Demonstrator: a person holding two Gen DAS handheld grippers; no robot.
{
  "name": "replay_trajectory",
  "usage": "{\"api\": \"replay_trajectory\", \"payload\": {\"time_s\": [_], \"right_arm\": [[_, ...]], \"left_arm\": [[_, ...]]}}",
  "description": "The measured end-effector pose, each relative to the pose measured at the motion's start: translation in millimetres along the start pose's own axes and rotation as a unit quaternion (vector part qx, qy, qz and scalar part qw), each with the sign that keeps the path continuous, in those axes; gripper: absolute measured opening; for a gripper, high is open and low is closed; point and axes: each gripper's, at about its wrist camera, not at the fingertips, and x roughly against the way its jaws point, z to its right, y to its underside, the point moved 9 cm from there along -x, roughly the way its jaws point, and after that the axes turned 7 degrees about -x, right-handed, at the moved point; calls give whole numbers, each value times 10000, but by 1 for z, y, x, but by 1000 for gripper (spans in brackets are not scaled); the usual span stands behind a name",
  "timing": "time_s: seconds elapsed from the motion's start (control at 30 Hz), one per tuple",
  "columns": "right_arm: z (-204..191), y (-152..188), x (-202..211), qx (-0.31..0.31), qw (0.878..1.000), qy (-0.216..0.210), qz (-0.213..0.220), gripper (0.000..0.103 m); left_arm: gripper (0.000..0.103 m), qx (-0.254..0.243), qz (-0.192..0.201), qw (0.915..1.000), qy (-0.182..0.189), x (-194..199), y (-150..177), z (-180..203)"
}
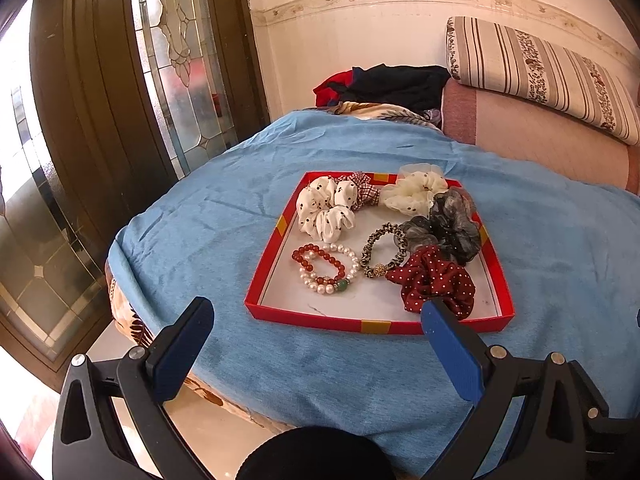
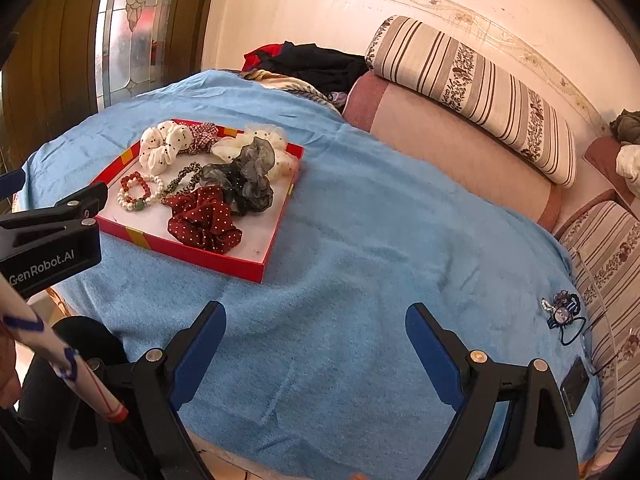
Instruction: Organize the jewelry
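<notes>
A blue cloth [image 1: 280,160] covers the surface, and a shallow red tray [image 1: 376,324] with a white floor sits on it, toward the left side in the right wrist view. The tray holds all but one of the accessories. Along its far edge lie a white dotted scrunchie [image 1: 326,208], a small red-checked scrunchie [image 1: 366,192] touching it, and a cream sheer scrunchie [image 1: 414,192] that spills over the far rim. A grey sheer scrunchie [image 1: 448,224] rests against the right wall, with a dark red dotted scrunchie [image 1: 436,282] just in front of it near the front right corner. Mid-tray is a leopard-print hair tie [image 1: 378,250], and to its left a red bead bracelet [image 1: 320,264] overlaps a pearl bracelet [image 1: 340,276].

One dark hair tie with a charm [image 2: 562,312] lies well apart from the tray, near the cloth's right edge; its details are too small to make out, possibly beads.

The left gripper [image 1: 316,344] hovers just before the tray's front wall, jaws spread wide and empty. The right gripper [image 2: 316,352] hangs over bare cloth, likewise wide apart, holding nothing.
</notes>
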Motion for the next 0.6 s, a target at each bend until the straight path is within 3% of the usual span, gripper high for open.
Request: {"api": "replay_trajectory", "payload": {"time_s": [0.6], "right_arm": [[-15,-1,5,209,9997,97,14,94]], "left_arm": [[103,175,11,9998,-19,-2,2,-15]]}}
